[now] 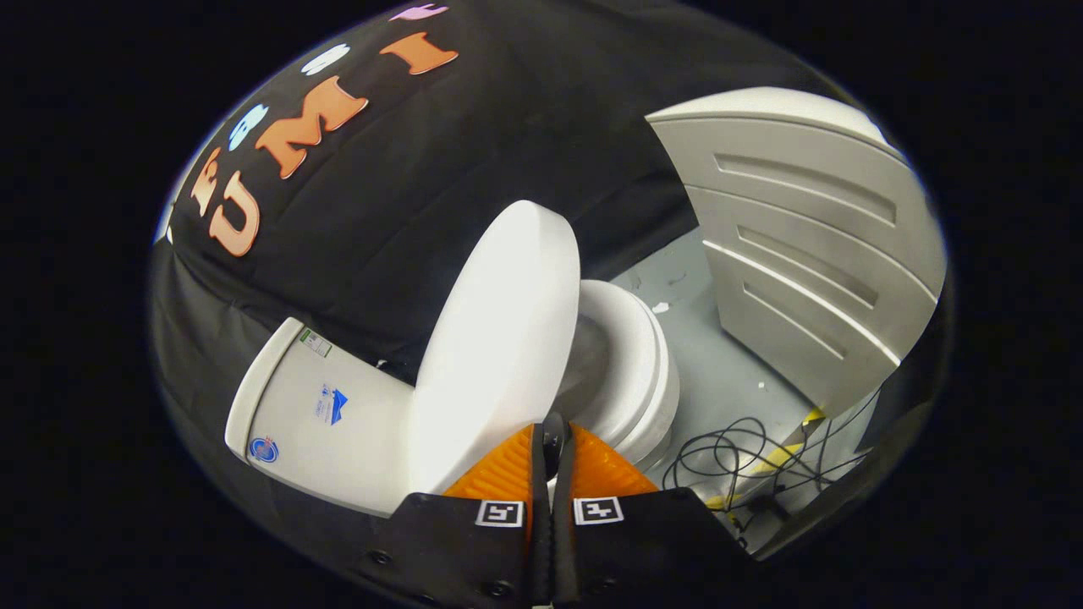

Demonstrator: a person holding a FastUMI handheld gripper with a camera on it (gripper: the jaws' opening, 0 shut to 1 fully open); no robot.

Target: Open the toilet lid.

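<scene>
Toilet lid [499, 338] stands raised, its edge pinched by the gripper [554, 440].

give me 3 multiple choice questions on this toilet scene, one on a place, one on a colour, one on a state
1. Where do the loose cables lie?
A. on the floor between the toilet and the grey panel
B. on top of the tank
C. inside the bowl

2. What colour is the toilet lid?
A. black
B. white
C. blue

3. What state is the lid in?
A. flat down on the seat
C. taken off and lying on the floor
B. lifted off the seat

Answers:
1 A: the cables sit on the floor beside the grey panel.
2 B: the lid is white, like the tank.
3 B: the lid stands raised clear of the seat, just ahead of the claw, whose fingers are closed together.
</scene>
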